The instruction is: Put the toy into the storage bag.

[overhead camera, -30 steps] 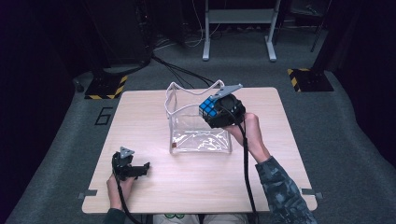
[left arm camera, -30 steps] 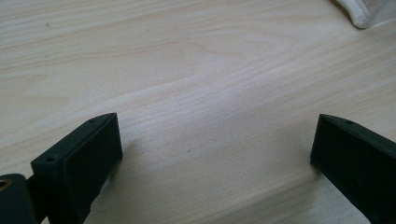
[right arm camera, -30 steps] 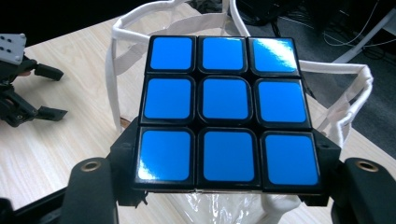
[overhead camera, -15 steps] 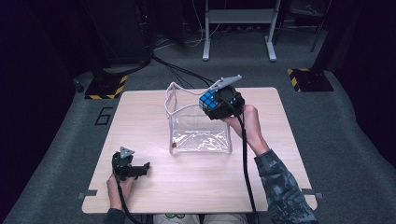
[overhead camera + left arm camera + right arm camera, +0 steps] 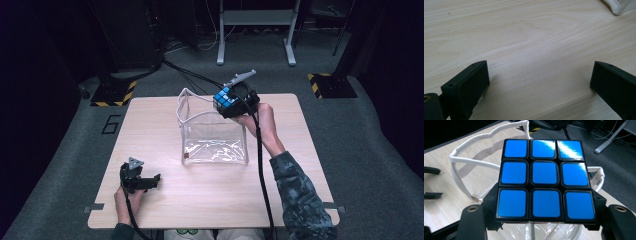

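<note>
My right gripper (image 5: 231, 101) is shut on a puzzle cube (image 5: 224, 99) with a blue face (image 5: 545, 180), held in the air over the far right corner of a clear plastic bag (image 5: 215, 145). The bag stands open on the wooden table (image 5: 165, 205), its white rim (image 5: 474, 161) and handles spread below the cube. In the right gripper view the two jaws press the cube's lower sides. My left gripper (image 5: 141, 181) rests low at the table's near left, open, with bare wood between its jaws (image 5: 537, 80).
A corner of the bag (image 5: 617, 7) peeks in at the top right of the left gripper view. Beyond the table lie a dark floor with cables (image 5: 190, 75), a metal stand (image 5: 255, 30) and yellow-black striped floor plates (image 5: 330, 85).
My right hand has carried the cube away from me and slightly up, toward the bag's far edge. The left gripper has stayed put.
</note>
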Demonstrator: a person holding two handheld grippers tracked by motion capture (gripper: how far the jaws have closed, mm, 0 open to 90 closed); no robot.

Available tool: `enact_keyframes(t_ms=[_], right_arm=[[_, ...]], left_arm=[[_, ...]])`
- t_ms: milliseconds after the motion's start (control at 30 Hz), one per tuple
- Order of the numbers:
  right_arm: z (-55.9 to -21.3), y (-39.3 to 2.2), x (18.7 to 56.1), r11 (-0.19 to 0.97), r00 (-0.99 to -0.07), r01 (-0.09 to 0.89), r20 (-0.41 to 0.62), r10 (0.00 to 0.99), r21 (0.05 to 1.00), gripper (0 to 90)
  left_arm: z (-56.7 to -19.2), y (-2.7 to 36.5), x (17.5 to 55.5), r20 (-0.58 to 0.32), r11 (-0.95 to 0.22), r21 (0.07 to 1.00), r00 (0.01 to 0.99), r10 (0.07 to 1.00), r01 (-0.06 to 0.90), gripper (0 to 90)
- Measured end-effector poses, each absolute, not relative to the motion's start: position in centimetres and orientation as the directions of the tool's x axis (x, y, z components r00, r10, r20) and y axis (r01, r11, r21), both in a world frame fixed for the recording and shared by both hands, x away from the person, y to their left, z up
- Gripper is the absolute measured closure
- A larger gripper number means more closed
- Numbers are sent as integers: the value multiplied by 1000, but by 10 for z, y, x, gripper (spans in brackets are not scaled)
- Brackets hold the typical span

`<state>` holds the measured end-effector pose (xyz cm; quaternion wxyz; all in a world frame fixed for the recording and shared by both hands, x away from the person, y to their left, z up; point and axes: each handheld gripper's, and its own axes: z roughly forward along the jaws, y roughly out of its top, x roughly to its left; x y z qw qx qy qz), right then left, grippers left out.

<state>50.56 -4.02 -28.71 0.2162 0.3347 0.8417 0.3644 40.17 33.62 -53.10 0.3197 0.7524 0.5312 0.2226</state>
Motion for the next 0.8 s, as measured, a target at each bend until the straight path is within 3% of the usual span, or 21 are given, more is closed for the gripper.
enact_keyframes(t_ms=[800], right_arm=[[-301, -35, 544, 516, -665, 458, -106, 739, 724, 333]], left_arm=[[-531, 337, 402, 1, -240, 717, 343, 939, 654, 20]])
